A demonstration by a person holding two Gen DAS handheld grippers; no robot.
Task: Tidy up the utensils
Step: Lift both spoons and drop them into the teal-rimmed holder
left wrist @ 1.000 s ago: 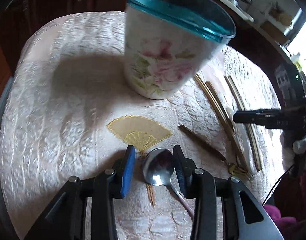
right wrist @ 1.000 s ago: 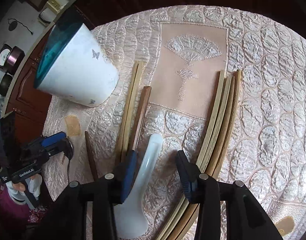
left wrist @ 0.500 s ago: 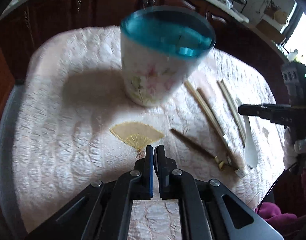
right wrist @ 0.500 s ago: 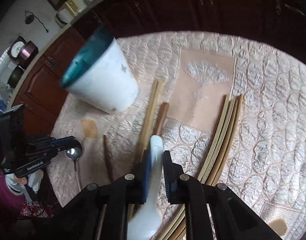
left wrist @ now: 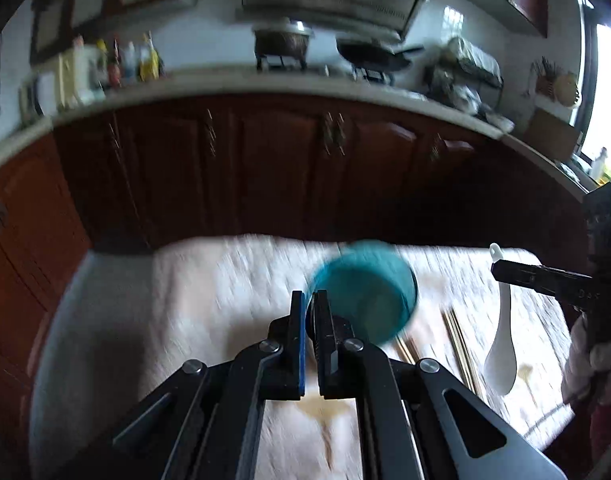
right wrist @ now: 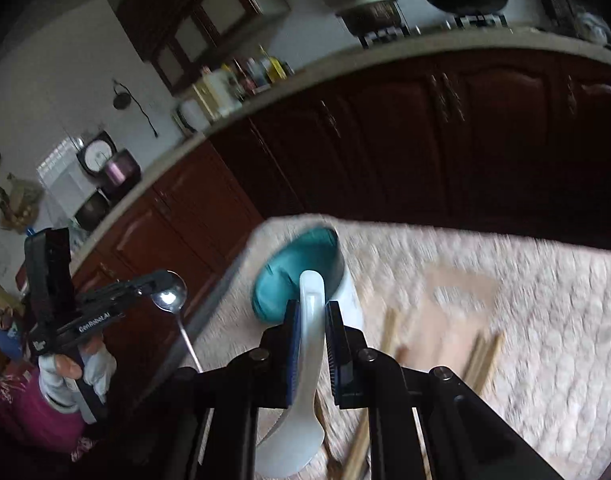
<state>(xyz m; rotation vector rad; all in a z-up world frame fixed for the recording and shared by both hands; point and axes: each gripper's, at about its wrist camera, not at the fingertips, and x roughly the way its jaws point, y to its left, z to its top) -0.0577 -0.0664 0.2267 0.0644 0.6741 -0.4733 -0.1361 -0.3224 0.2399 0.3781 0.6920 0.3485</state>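
A white floral cup with a teal inside (left wrist: pixel 363 298) stands on the quilted table; it also shows in the right wrist view (right wrist: pixel 301 276). My left gripper (left wrist: pixel 309 300) is shut on a metal spoon (right wrist: pixel 170 295), lifted above the table; the spoon is hidden in its own view. My right gripper (right wrist: pixel 310 308) is shut on the handle of a white ceramic spoon (right wrist: pixel 301 400), raised off the table, its bowl hanging down; it shows at the right of the left wrist view (left wrist: pixel 501 344). Chopsticks (left wrist: pixel 457 344) lie on the cloth by the cup.
More wooden chopsticks (right wrist: pixel 481 360) lie to the right on the cloth. The table (left wrist: pixel 145 320) is round with a pale quilted cover. Dark wooden cabinets (left wrist: pixel 285 168) and a cluttered counter stand behind it.
Both grippers closed on their spoons and have lifted them off the table, tilting up so the kitchen beyond comes into view.
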